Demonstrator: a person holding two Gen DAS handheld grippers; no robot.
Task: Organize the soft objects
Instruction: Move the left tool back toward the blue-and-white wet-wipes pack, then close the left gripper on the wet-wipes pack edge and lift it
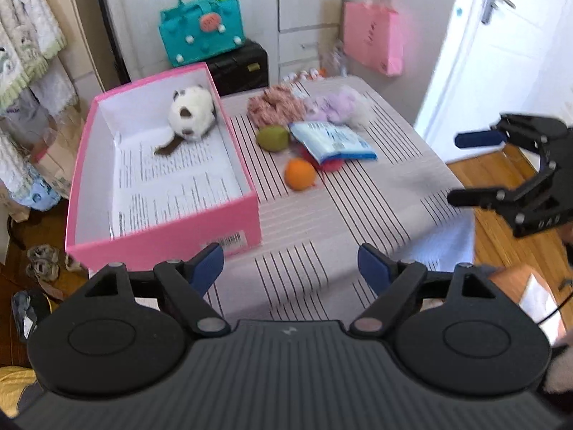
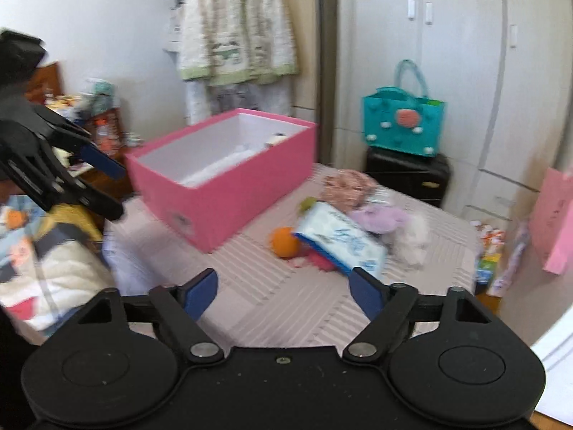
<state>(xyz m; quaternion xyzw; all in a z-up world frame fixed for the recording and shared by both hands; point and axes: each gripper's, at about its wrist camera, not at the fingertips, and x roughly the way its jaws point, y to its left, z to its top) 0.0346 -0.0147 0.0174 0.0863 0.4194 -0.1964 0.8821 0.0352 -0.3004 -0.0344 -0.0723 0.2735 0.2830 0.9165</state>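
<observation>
At the near edge of the counter (image 1: 322,222), both tongs hang released with nothing between the pads. Left tongs (image 1: 290,268) sit over bare striped cloth just beside the near corner of the pink box (image 1: 164,240). Right tongs (image 2: 283,292) are over the cloth too, pointed at the loose pile; their right pad overlaps the near end of the blue-white tissue pack (image 2: 340,240) in the wrist view, though contact can't be told through the blur.

Judged step: between placements, reaching for the next soft item. One is in the box already: a white plush toy (image 1: 191,111) with brown patches lies at the far end on a printed paper liner.

Still out on the counter, near to far:
- orange ball (image 1: 300,173), nearest and free on the box side
- tissue pack, tilted across something red-pink that's mostly hidden
- green ball (image 1: 273,138), touching the pack's far-left corner
- pink-brown fuzzy bundle (image 1: 275,104) and lilac-white fluffy bundle (image 1: 340,105), side by side at the far edge

Next move, as a guess: the right tongs go for the orange ball or the pack, both close in front. The ball is round and may roll, so it needs a centred pinch. The pack is wide, so it needs the tongs at full spread across its short side. The box has plenty of free room at the near end.

Beyond the counter are a teal handbag (image 1: 202,32) on a black case (image 1: 243,64) and a pink paper bag (image 1: 372,37).
</observation>
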